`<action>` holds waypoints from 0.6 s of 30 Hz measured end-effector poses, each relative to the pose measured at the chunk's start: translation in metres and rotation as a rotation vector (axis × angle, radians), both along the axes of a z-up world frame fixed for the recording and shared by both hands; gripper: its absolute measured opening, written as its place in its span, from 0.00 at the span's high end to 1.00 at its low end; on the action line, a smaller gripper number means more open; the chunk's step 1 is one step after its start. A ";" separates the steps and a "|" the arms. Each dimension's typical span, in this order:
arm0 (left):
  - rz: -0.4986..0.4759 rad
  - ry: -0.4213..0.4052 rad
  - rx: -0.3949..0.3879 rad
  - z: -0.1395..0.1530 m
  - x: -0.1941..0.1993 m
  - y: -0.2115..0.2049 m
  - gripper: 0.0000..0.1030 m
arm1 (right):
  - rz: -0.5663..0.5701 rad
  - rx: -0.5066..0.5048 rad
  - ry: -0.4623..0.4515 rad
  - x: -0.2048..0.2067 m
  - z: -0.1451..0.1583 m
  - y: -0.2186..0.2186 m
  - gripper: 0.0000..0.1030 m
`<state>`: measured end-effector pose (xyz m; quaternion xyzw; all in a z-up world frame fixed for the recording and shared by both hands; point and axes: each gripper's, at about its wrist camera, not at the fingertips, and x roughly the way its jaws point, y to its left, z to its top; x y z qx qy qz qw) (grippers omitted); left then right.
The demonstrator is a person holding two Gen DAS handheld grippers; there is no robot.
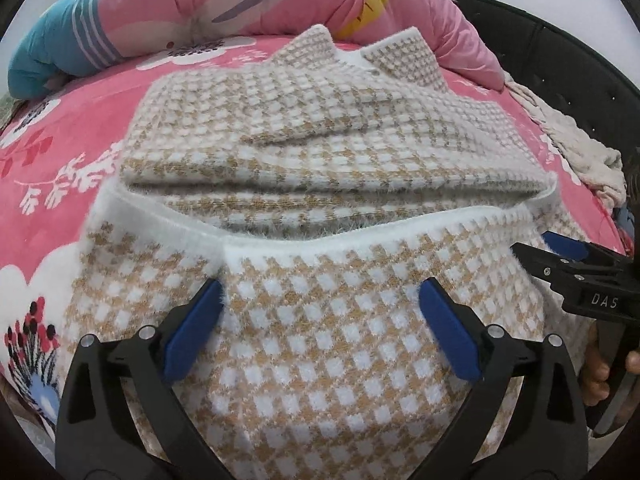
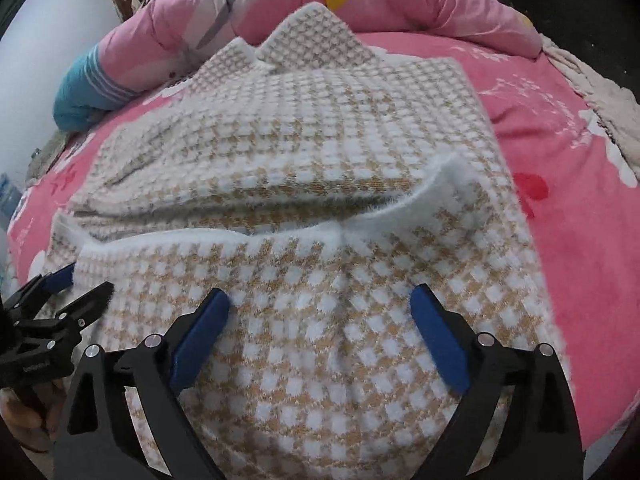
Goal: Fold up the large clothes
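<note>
A fuzzy tan-and-white checked cardigan [image 1: 320,152] lies on the pink bed, its lower part folded up so the white-trimmed hem [image 1: 340,232] crosses the middle. It also shows in the right wrist view [image 2: 304,152], with its hem [image 2: 280,236]. My left gripper [image 1: 320,300] is open, its blue pads hovering over the folded-up near part. My right gripper [image 2: 320,300] is open over the same part, further right. Each gripper shows in the other's view: the right one [image 1: 560,256], the left one [image 2: 68,284].
A pink floral bedsheet [image 1: 68,152] covers the bed. A pink quilt [image 1: 224,0] and a blue striped pillow [image 1: 52,56] lie at the back. A cream towel [image 1: 576,148] lies at the right edge beside a black headboard [image 1: 560,64].
</note>
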<state>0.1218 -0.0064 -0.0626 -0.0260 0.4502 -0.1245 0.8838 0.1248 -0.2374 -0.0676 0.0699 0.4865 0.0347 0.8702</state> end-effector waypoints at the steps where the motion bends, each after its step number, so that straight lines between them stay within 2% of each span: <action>1: 0.003 0.002 0.003 0.000 0.000 -0.001 0.08 | 0.008 0.012 0.002 0.000 0.000 -0.002 0.09; 4: 0.013 0.013 0.011 -0.001 0.001 -0.002 0.08 | 0.014 0.049 0.004 0.000 0.001 -0.007 0.06; 18: 0.033 0.029 0.021 0.000 0.002 -0.002 0.08 | 0.018 0.032 0.021 0.001 -0.001 -0.007 0.06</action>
